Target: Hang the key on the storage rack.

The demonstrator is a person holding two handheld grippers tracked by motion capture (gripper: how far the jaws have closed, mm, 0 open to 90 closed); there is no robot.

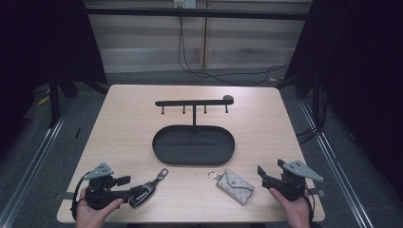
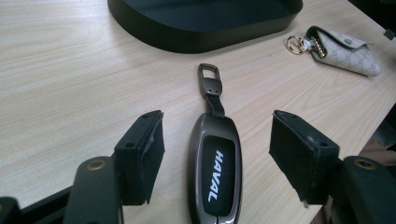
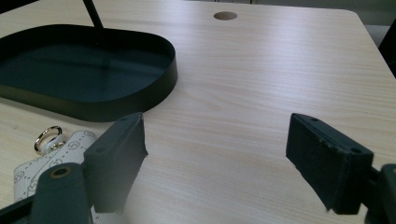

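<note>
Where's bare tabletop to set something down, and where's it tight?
Free: the wide strips left and right of the black tray, and the far corners beside the hook rack. Tight: the near edge, where the car key fob lies between the left gripper's open jaws and the key pouch sits near the right gripper.

A pale wood-grain bench with a smooth matt face carries a matt black metal tray, and nearer than the tray lie a glossy gunmetal key fob and a printed fabric-look pouch with a shiny metal ring.
</note>
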